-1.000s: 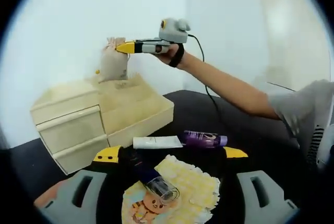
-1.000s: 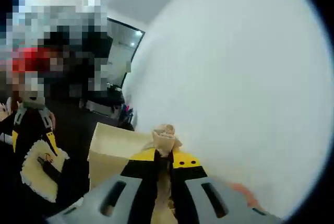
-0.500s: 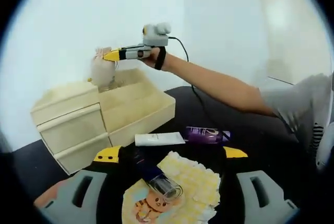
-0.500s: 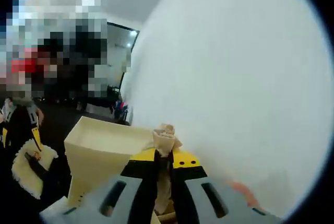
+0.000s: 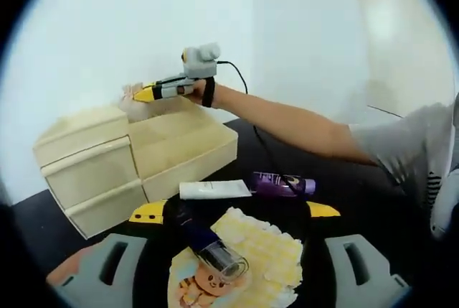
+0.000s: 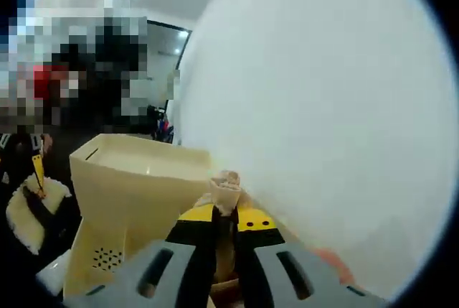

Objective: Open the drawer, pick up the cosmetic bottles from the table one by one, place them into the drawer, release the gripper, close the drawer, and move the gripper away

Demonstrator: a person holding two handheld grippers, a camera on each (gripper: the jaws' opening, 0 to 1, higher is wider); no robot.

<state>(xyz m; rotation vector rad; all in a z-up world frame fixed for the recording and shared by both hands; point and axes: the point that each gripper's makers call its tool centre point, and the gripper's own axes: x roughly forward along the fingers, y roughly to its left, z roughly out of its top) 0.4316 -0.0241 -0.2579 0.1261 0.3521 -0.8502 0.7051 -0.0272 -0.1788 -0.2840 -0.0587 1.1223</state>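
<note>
My right gripper [image 5: 145, 95], held by a person's hand, is shut on a small beige drawstring pouch [image 5: 133, 105] low over the back of the open top drawer [image 5: 188, 141] of a cream cabinet [image 5: 86, 171]. In the right gripper view the pouch [image 6: 228, 186] sticks up between the shut jaws of the right gripper [image 6: 225, 219], with the cabinet [image 6: 129, 193] just to the left. A white tube [image 5: 214, 190] and a purple bottle [image 5: 281, 185] lie on the black table. A dark blue bottle with a clear cap [image 5: 208, 240] lies between the spread jaws of my left gripper [image 5: 234, 211].
A yellow cloth with a cartoon print [image 5: 247, 265] lies under the blue bottle. The person's arm [image 5: 301, 128] stretches across from the right above the table [image 5: 358, 193]. A white wall [image 6: 344, 107] stands close behind the cabinet.
The right gripper has carried the pouch left and down, from above the cabinet to just over the open drawer. The left gripper and the bottles on the table have stayed put.
</note>
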